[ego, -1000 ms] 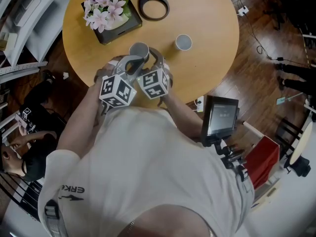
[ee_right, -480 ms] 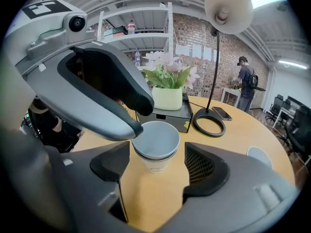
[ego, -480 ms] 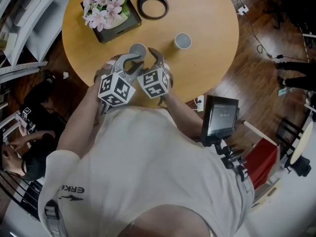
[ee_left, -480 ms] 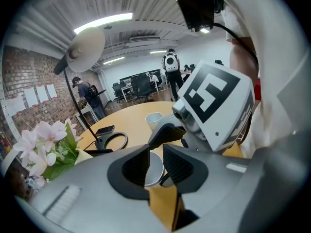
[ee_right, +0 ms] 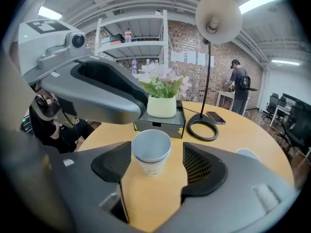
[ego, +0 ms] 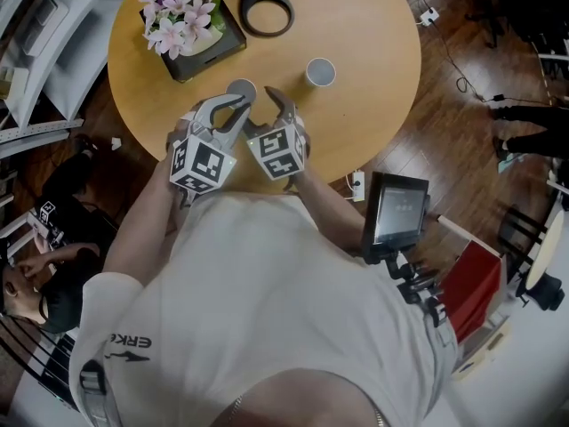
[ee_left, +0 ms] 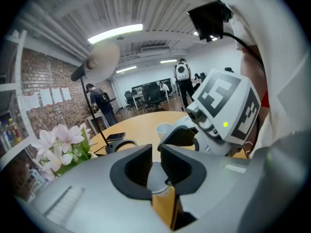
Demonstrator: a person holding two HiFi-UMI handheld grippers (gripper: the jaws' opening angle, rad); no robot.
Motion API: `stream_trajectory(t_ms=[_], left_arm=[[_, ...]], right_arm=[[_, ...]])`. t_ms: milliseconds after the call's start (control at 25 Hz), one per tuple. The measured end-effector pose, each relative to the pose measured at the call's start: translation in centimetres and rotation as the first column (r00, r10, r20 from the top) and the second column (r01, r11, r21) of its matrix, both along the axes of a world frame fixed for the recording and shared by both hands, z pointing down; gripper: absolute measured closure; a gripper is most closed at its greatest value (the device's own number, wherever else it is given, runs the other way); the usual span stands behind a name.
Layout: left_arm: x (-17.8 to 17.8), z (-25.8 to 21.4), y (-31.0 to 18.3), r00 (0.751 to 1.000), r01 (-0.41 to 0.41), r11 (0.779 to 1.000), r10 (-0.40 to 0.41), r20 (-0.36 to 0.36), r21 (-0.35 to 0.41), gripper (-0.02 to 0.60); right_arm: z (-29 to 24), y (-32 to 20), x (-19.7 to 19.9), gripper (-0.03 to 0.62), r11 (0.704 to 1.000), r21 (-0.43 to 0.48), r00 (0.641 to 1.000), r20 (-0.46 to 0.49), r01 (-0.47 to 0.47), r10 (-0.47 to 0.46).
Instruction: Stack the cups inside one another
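Light: bright, even, from ceiling tubes [ee_left: 114, 33] overhead.
Shadows: soft and short on the table [ego: 373, 78].
Glare: tubes bloom white in both gripper views.
Distortion: gripper views bow strongly, corners black.
Focus: cup [ee_right: 151, 152] sharp; grey foreground soft; background perhaps slightly blurred.

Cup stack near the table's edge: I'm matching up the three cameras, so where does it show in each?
Head view: the cup stack is high up, left of centre.
Left gripper view: the cup stack is at bottom centre, only partly visible.
Right gripper view: the cup stack is just left of centre, standing upright.
Shared landmark: the pink flowers, seen in all three views.
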State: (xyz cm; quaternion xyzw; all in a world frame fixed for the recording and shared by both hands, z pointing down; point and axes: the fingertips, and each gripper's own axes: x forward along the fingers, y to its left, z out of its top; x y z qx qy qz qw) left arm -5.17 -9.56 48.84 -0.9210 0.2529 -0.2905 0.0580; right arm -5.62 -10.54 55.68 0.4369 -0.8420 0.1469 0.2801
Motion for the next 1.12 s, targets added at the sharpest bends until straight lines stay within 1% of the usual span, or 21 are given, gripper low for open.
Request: stream_trajectory(t_ms=[80, 160, 240, 280, 440, 600, 640, 760, 920, 1120], left_arm=[[-0.1, -1.2, -0.6, 0.994, 0.064, 0.998, -0.063, -0.088, 0.008, 0.545], [0.1, -2.3, -1.0, 0.979, 0.115, 0.993, -0.113, -0.167, 0.002, 0.56], [0.6, -3.0, -1.3, 0.964, 0.149, 0.989, -0.148, -0.22, -0.015, 0.569], [1.0, -3.2, -1.4, 0.959, 0.158, 0.987, -0.159, -0.236, -0.024, 0.574], [2.8, -3.4, -1.2, 0.947, 0.176, 0.983, -0.182, -0.267, -0.045, 0.578], [5.2, -4.0, -0.5, 0.934, 0.193, 0.98, -0.198, -0.296, -0.048, 0.578], [5.8, -4.1, -0.3, 0.931, 0.198, 0.979, -0.203, -0.303, -0.047, 0.578], [7.4, -4.3, 0.4, 0.919, 0.219, 0.975, -0.223, -0.324, -0.05, 0.58], [9.5, -4.2, 1.3, 0.906, 0.237, 0.97, -0.241, -0.348, -0.055, 0.58], [11.8, -4.2, 2.4, 0.902, 0.218, 0.974, -0.224, -0.37, -0.059, 0.58]], right_arm=[[-1.3, -0.1, 1.0, 0.275, 0.999, 0.032, 0.999, 0.036, -0.033, 0.031], [-2.6, 0.0, 2.3, 0.32, 0.995, 0.059, 0.995, 0.07, -0.076, 0.072], [-3.8, 0.2, 4.0, 0.352, 0.989, 0.085, 0.99, 0.089, -0.119, 0.111], [-4.4, 0.3, 4.8, 0.381, 0.985, 0.1, 0.987, 0.093, -0.138, 0.129], [-6.4, 0.9, 8.3, 0.455, 0.967, 0.155, 0.976, 0.11, -0.204, 0.189], [-8.3, 1.5, 12.2, 0.555, 0.937, 0.214, 0.959, 0.126, -0.275, 0.253], [-8.7, 1.7, 13.1, 0.571, 0.931, 0.224, 0.955, 0.13, -0.29, 0.266], [-9.6, 2.4, 15.7, 0.58, 0.917, 0.243, 0.947, 0.141, -0.316, 0.289], [-10.4, 3.2, 18.2, 0.58, 0.91, 0.257, 0.943, 0.156, -0.327, 0.294], [-10.4, 4.1, 20.4, 0.58, 0.9, 0.258, 0.935, 0.148, -0.351, 0.322]])
